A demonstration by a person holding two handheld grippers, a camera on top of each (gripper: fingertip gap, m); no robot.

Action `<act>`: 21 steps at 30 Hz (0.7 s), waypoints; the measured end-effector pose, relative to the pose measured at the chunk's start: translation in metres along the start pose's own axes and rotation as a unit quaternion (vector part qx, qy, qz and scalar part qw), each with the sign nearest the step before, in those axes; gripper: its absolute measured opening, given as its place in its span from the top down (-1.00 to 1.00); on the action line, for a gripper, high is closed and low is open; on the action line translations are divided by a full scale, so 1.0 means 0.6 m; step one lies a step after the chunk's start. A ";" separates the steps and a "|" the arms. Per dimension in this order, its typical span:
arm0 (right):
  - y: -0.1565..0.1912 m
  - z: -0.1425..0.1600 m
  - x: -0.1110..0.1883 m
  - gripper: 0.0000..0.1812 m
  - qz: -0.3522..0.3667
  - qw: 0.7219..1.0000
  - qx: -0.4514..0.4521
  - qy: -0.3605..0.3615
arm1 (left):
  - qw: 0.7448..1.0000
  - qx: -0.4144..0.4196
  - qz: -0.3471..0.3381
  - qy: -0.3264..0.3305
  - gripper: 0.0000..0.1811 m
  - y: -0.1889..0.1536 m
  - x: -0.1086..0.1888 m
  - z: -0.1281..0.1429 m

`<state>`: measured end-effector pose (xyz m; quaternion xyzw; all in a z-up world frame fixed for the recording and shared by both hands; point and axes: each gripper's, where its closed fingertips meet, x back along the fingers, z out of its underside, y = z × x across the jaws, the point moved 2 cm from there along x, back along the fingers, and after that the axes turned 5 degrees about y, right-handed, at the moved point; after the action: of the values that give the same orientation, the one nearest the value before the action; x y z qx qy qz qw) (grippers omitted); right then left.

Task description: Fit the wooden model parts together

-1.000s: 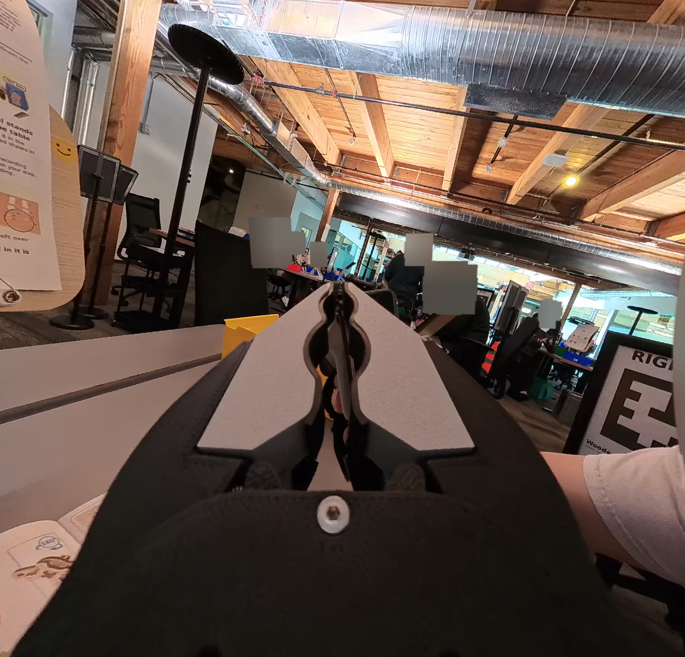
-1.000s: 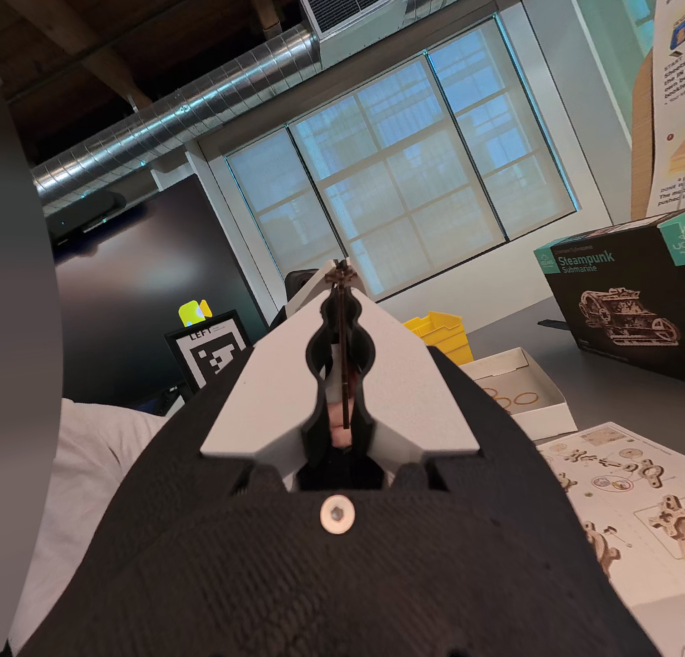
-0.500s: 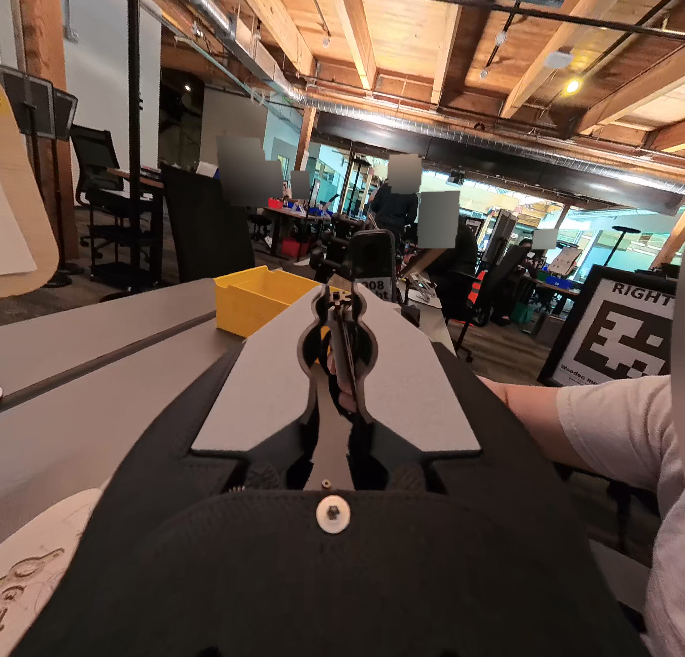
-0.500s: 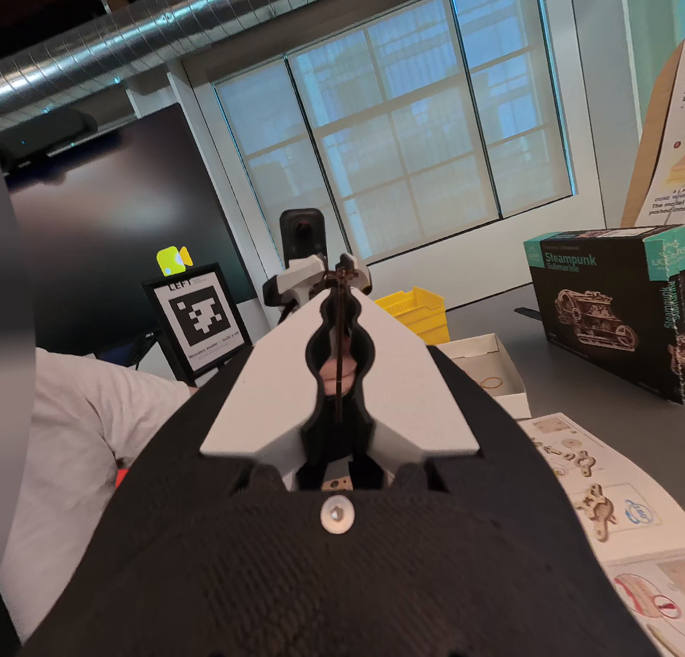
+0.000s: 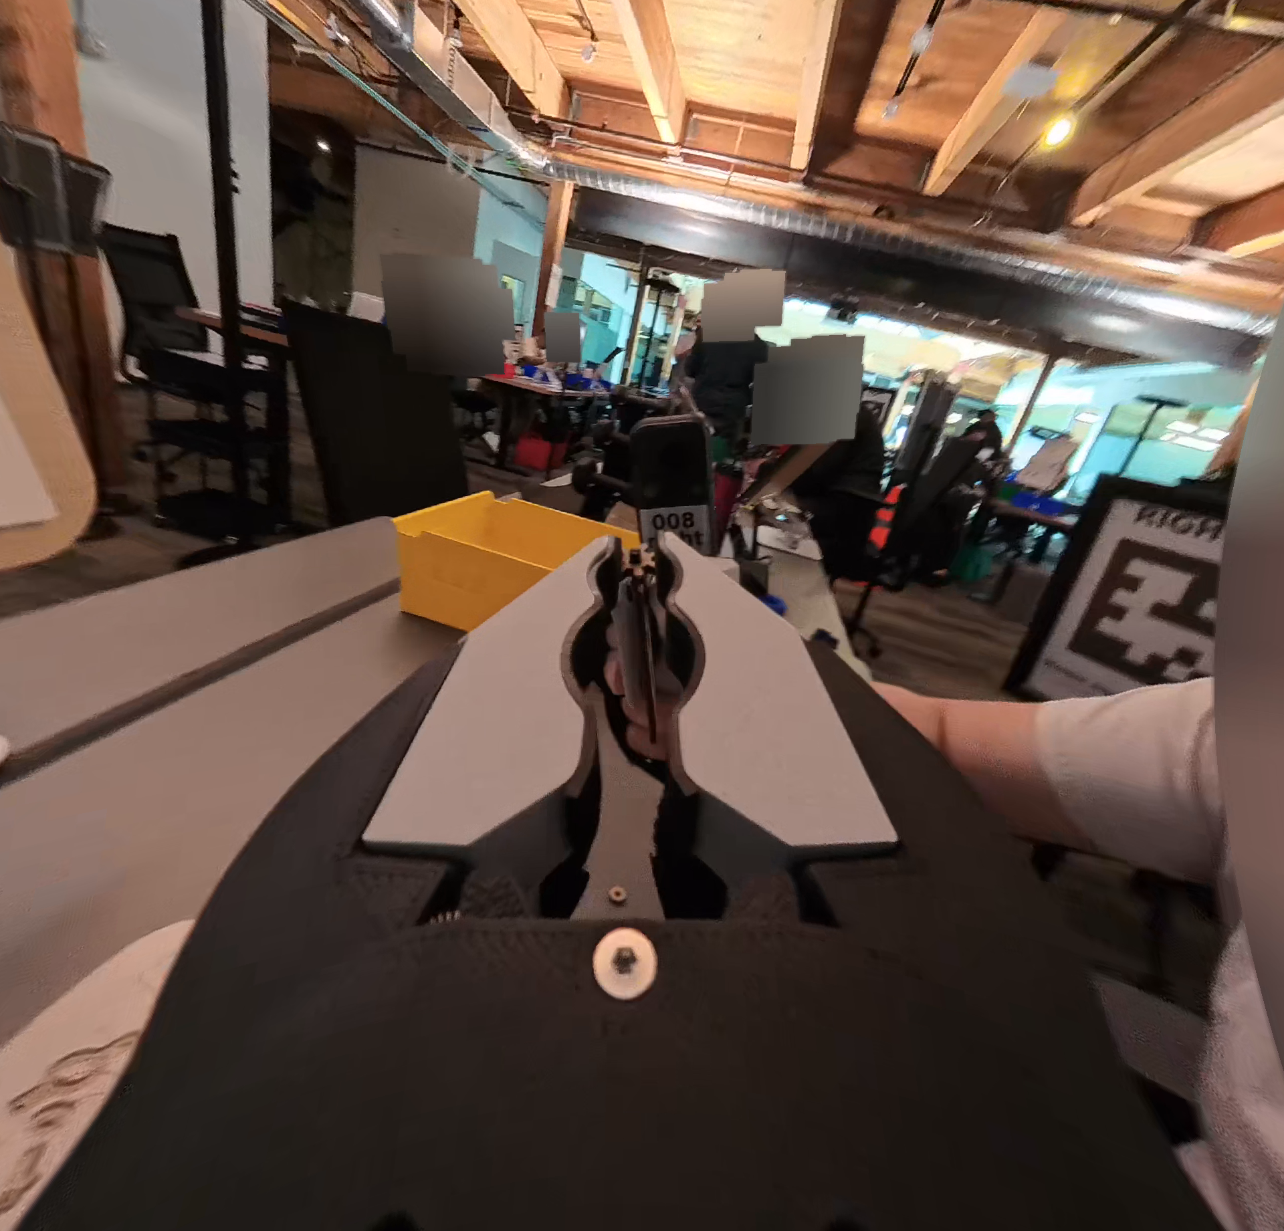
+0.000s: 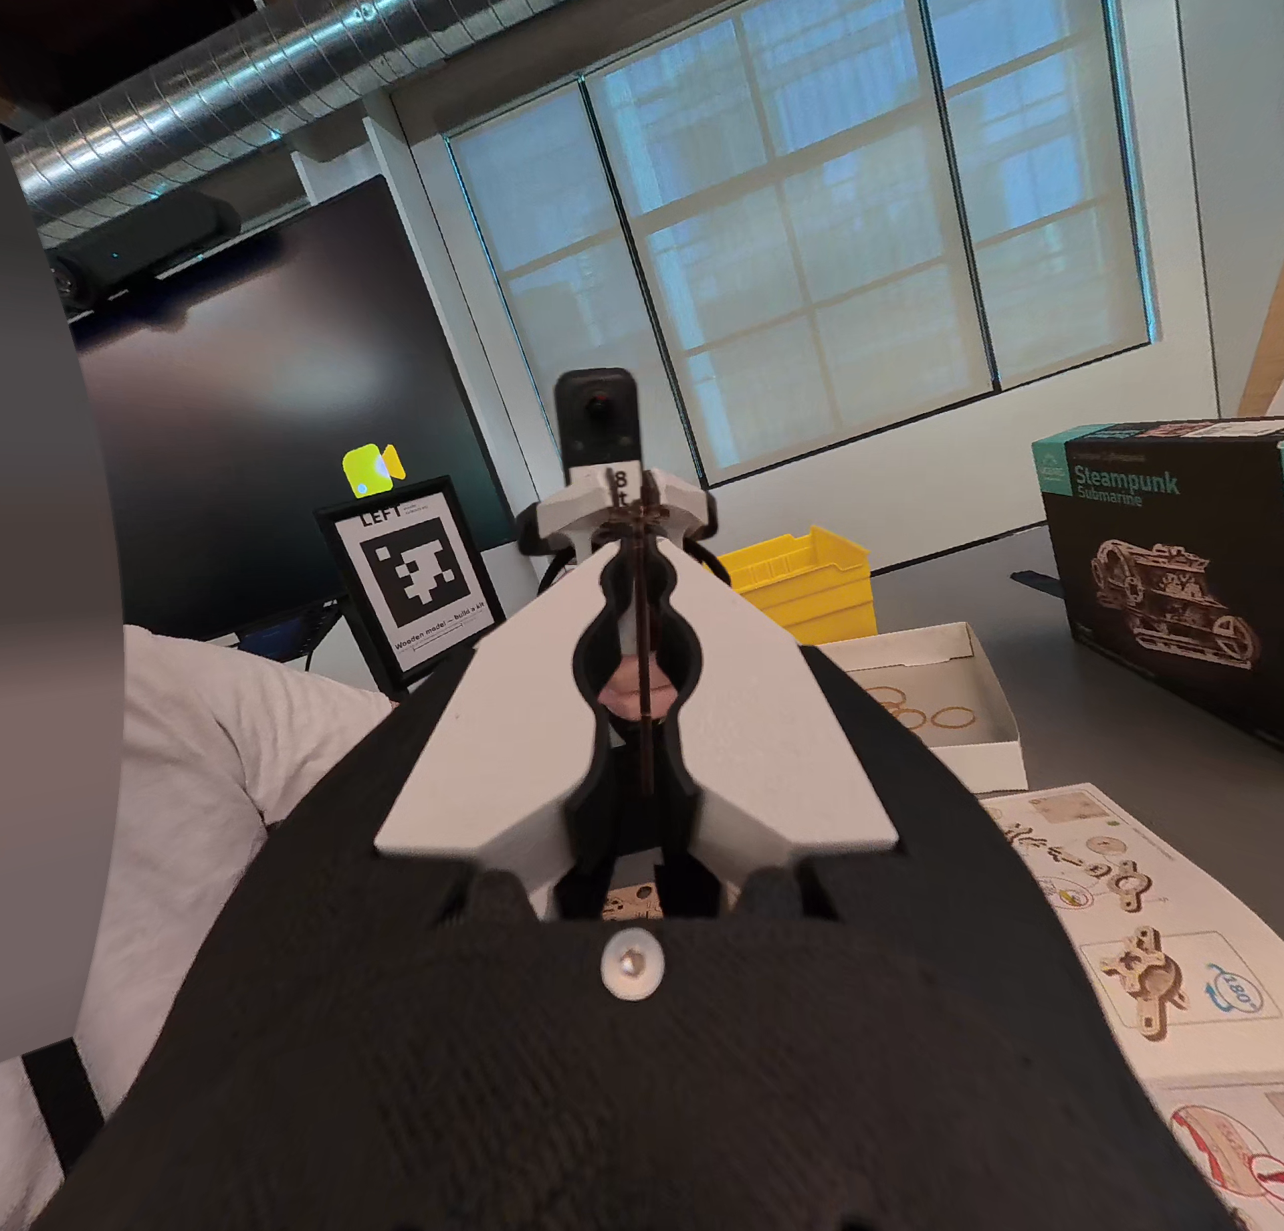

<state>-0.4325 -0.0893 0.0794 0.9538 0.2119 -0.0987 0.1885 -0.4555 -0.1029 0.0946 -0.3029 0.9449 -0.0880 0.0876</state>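
Broadly, the grey bench (image 6: pixel 973 572) carried a dark kit box (image 6: pixel 1167 551) at far right, a yellow bin (image 6: pixel 799 579) behind the gripper tips, an open white tray (image 6: pixel 973 746) of rubber bands beside it, and an instruction sheet (image 6: pixel 1125 934) at near right. The left gripper (image 5: pixel 636 558) was clamped on a thin dark wooden part (image 5: pixel 643 642) held edge-on. The right gripper (image 6: pixel 636 538) was likewise closed on a thin wooden part (image 6: pixel 643 642), its toothed end at the tips. Both grippers faced each other, tips close together.
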 end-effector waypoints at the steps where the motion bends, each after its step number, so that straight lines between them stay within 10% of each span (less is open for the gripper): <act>1: 0.000 0.000 0.000 0.99 0.000 1.000 -0.001 -0.001 | 1.000 -0.011 -0.007 0.002 0.92 -0.001 -0.001 0.000; 21: -0.004 0.006 0.000 1.00 0.034 0.999 0.018 0.022 | 0.999 -0.032 -0.034 0.026 0.96 0.007 -0.004 0.011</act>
<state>-0.4341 -0.0887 0.0753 0.9657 0.1813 -0.0750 0.1698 -0.4545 -0.0991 0.0875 -0.3353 0.9383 -0.0680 0.0504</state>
